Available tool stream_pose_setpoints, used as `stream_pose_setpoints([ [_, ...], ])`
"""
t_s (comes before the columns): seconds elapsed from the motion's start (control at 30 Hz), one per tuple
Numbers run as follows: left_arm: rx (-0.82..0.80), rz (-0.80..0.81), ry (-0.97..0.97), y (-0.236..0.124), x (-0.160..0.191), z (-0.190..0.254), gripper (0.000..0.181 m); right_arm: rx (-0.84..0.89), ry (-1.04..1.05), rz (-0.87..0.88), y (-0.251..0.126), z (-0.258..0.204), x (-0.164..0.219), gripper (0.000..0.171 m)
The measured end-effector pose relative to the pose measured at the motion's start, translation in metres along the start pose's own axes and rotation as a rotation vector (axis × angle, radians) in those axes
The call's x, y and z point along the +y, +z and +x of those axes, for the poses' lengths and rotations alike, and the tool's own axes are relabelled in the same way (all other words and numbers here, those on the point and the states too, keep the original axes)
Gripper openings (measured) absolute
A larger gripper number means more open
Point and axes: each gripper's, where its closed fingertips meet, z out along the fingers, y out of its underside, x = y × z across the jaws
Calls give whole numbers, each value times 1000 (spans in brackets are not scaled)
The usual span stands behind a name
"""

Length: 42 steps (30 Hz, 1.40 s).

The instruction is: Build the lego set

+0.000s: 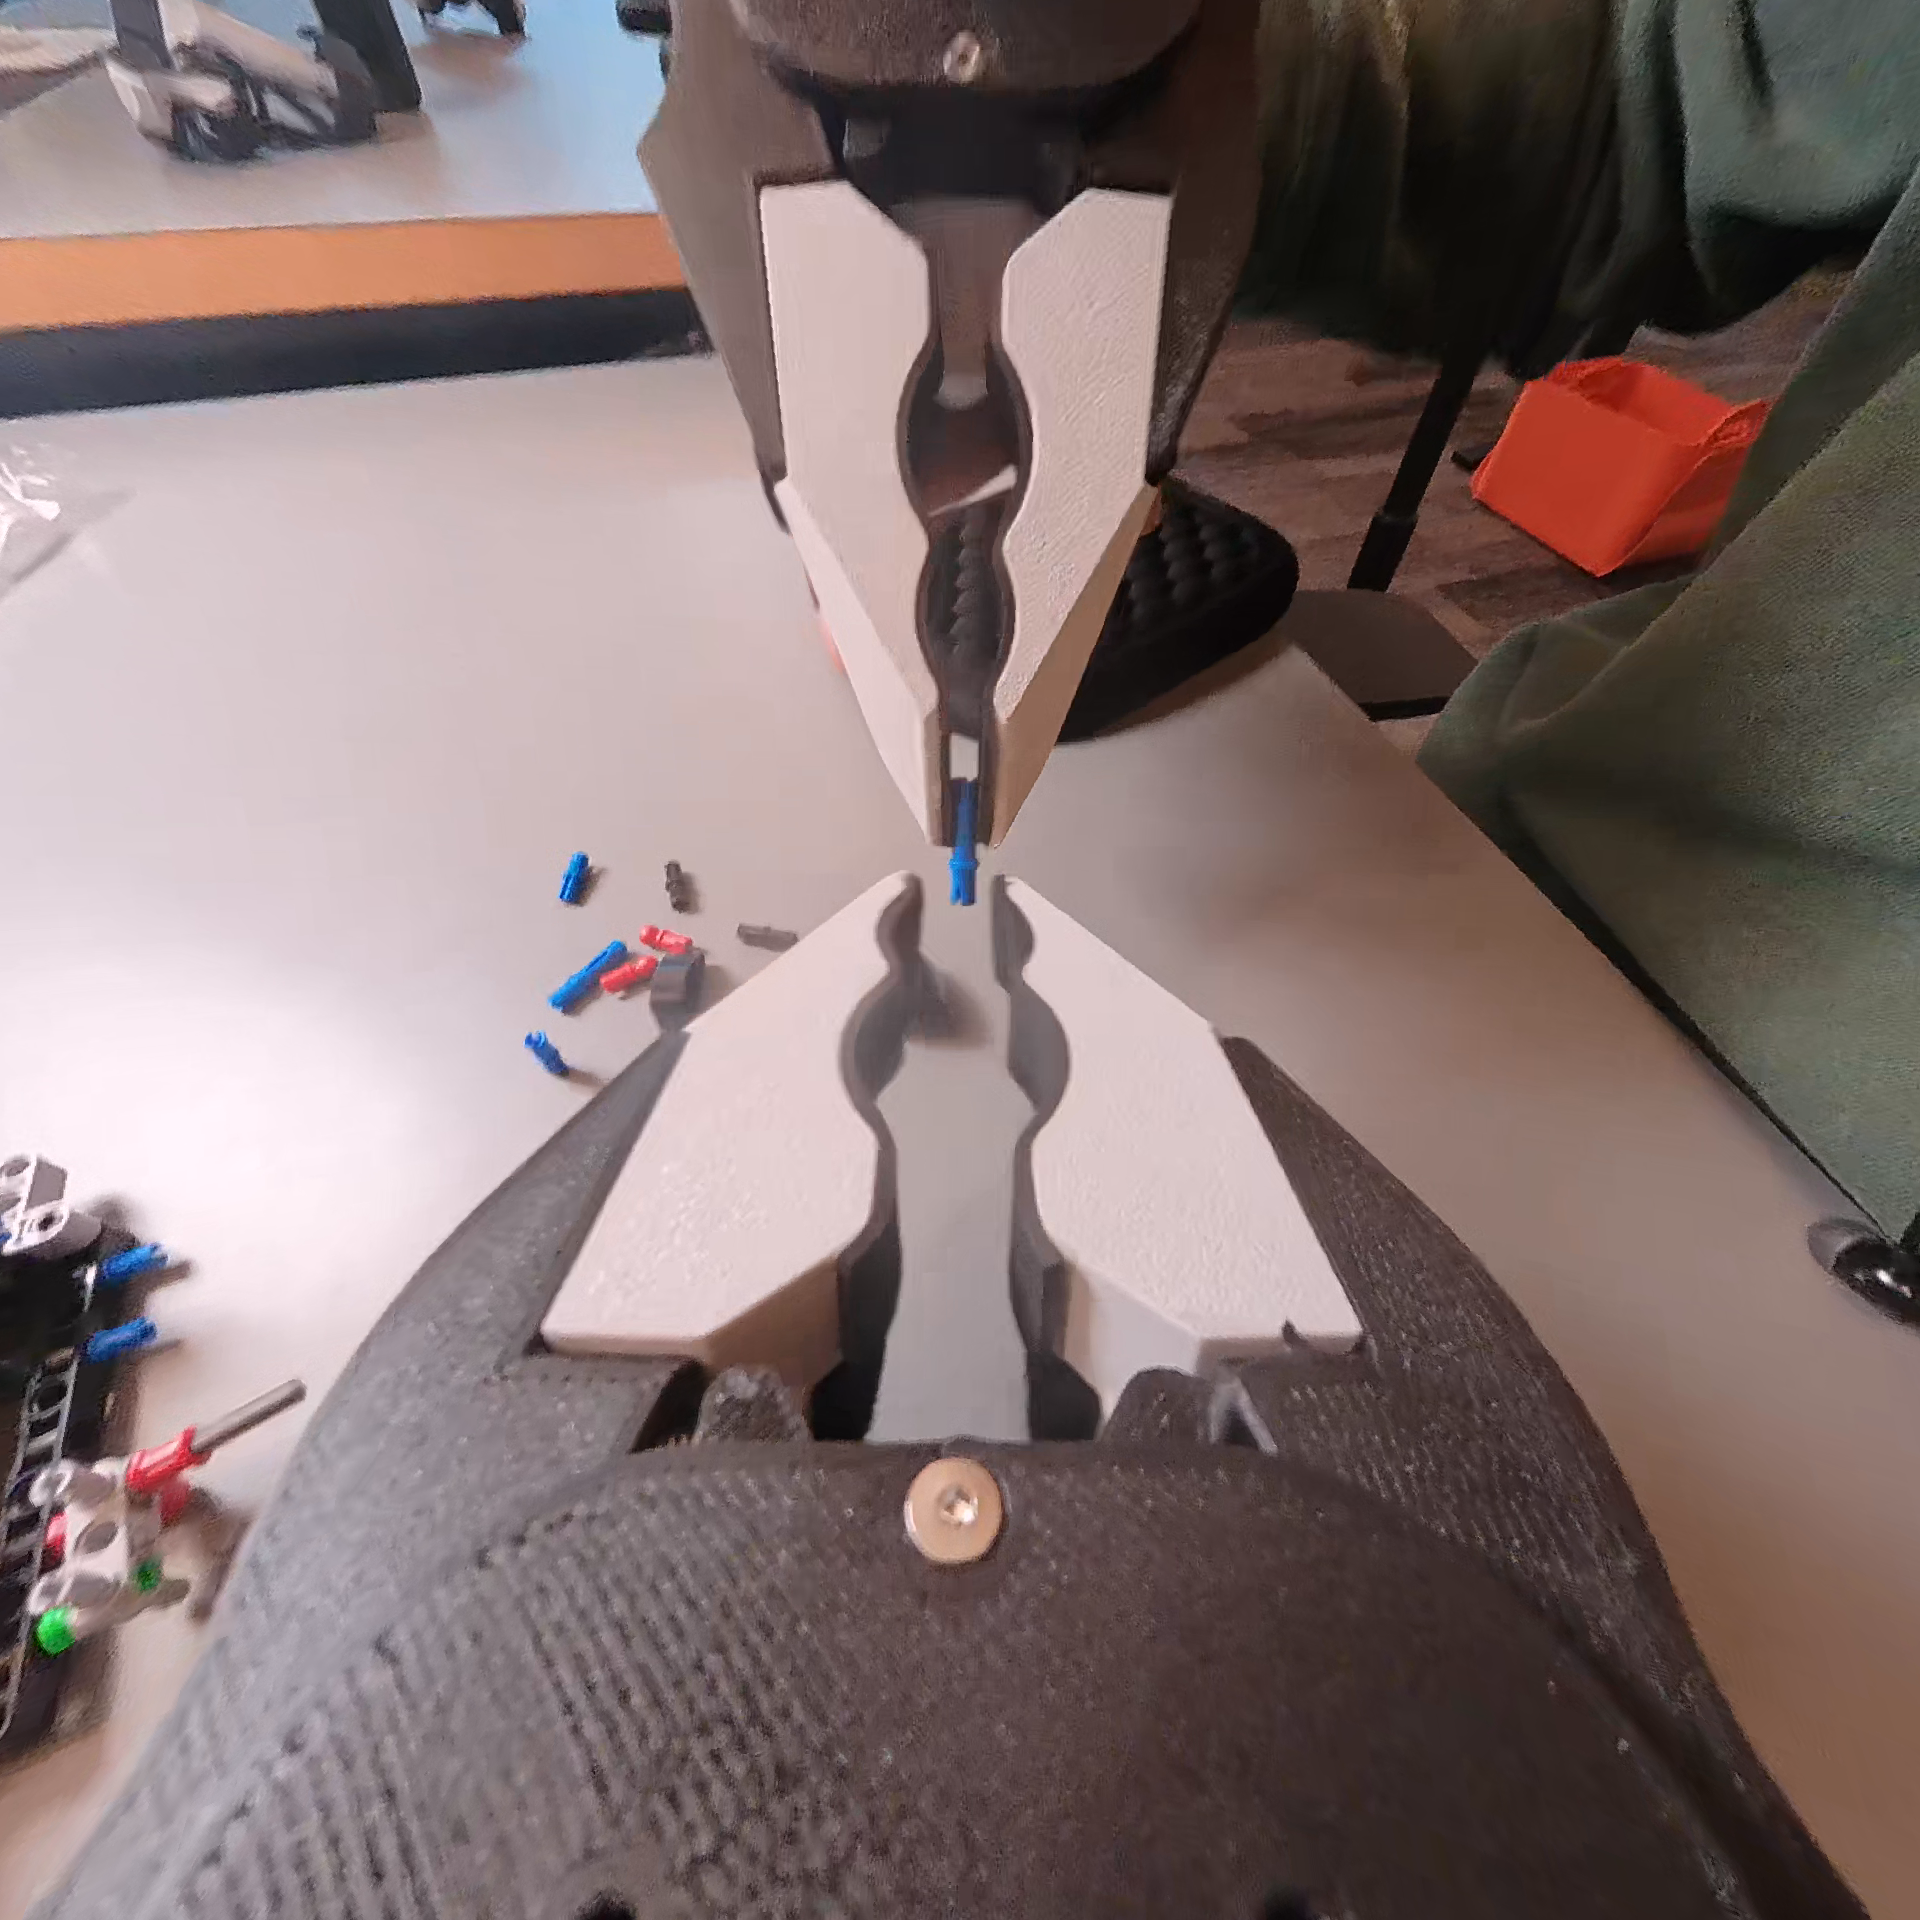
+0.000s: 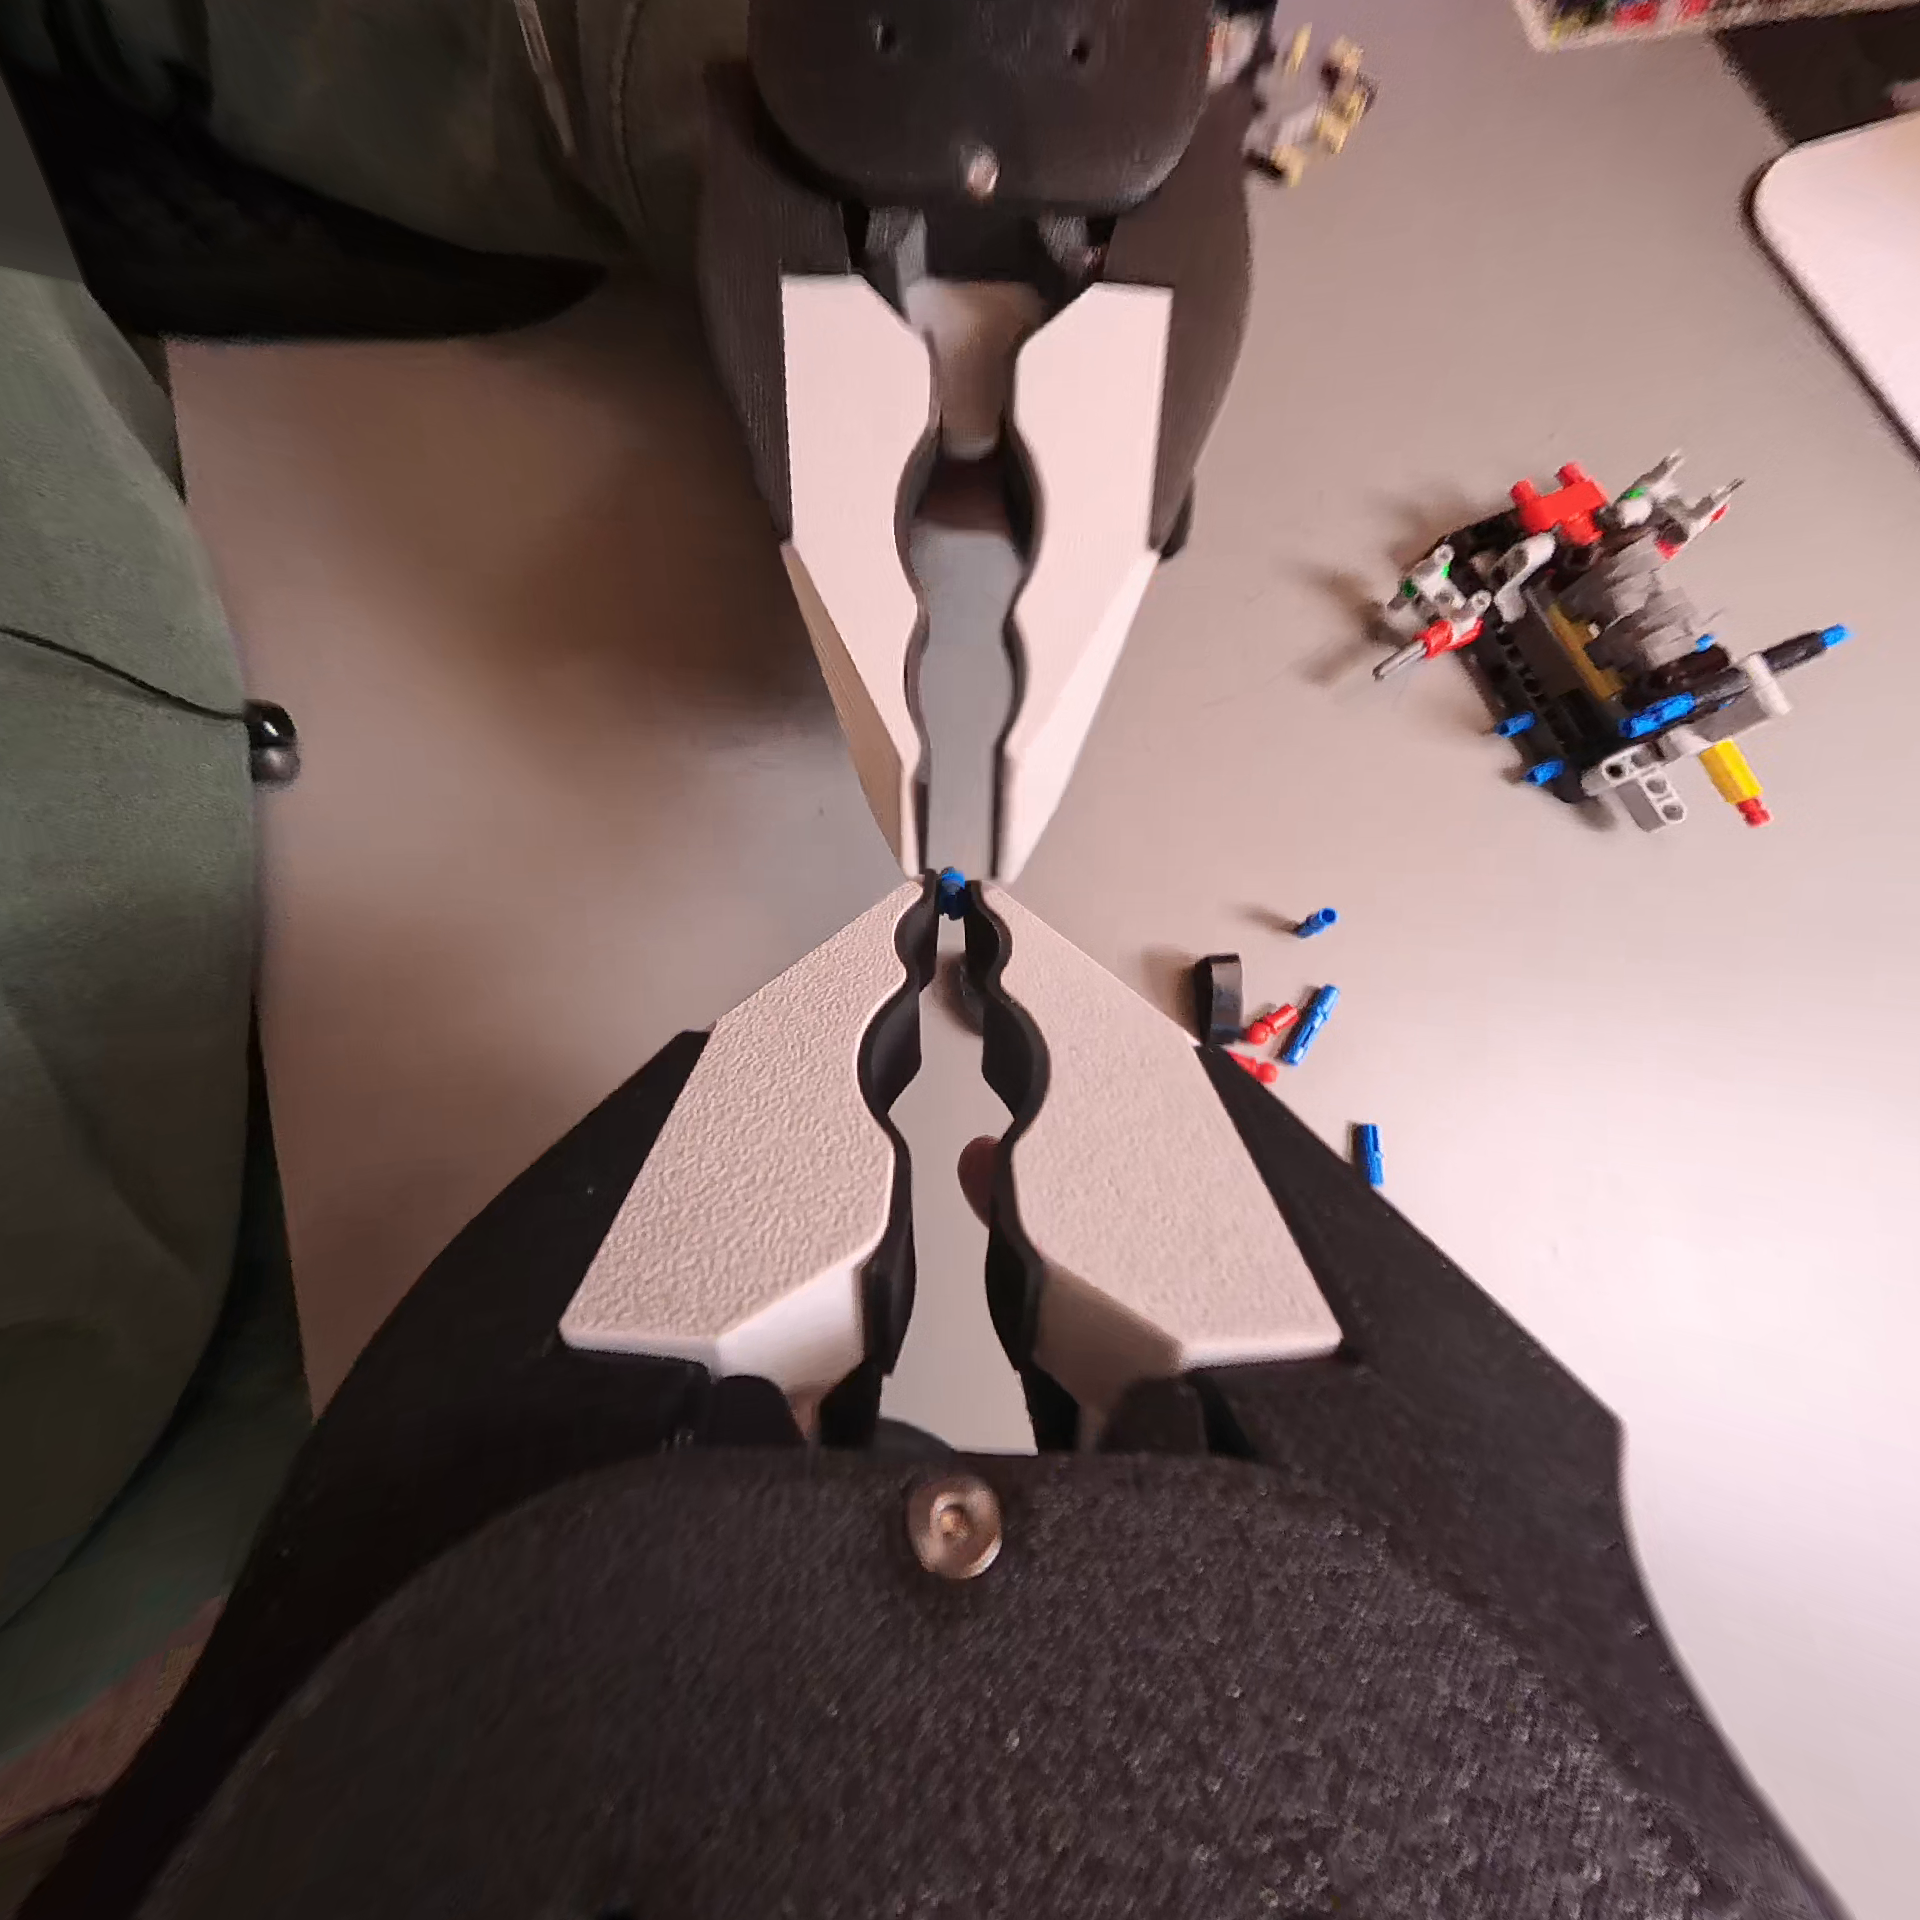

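We hold our two grippers tip to tip above a smooth pale grey table (image 1: 364,644). Our right gripper (image 2: 948,902) has its jaws pinched almost together on a small blue pin (image 2: 948,896), a slim ribbed plastic peg whose free end pokes out past the fingertips (image 1: 940,810). Our left gripper (image 1: 958,883) stands with its jaws a narrow way apart and nothing between them; the pin's free end hangs just at the mouth of that gap, and we cannot tell whether it touches either finger. Both pairs of fingers are matte whitish wedges with a fine pebbled grain and wavy, scalloped inner edges lined in black, set in coarse, layered black printed bodies, each with a round metal screw at the middle. On the table beside the tips lies a loose scatter of little pegs (image 1: 623,961), blue, red and dark grey, along with a short curved black piece (image 2: 1224,992). Farther off sits the half-built model (image 2: 1621,644), a knobbly block of black perforated beams, grey gears, a yellow bar and red and blue pins sticking out. A soft green fabric (image 1: 1714,883) hangs at the table's edge, and an orange box (image 1: 1610,478) sits on the floor beyond.
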Motion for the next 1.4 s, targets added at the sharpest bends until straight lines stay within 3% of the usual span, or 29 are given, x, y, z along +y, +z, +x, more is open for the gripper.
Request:
stream_pose_setpoints([
  [0.1, -3, -82, -47, -4, 18, -10, 30, 3, -2, -156, 10, 3, 12, 2],
  [0.3, 17, -227, -29, 11, 39, -10, 42, -15, 25, -340, 25, 6, 30, 2],
  [0.47, 27, -295, 4, 19, 51, -4, 41, -5, 53, -391, 30, 4, 37, 2],
  [1.4, -61, -339, 64, 23, 56, -9, 16, 33, 29, -468, 37, 5, 39, 1],
])
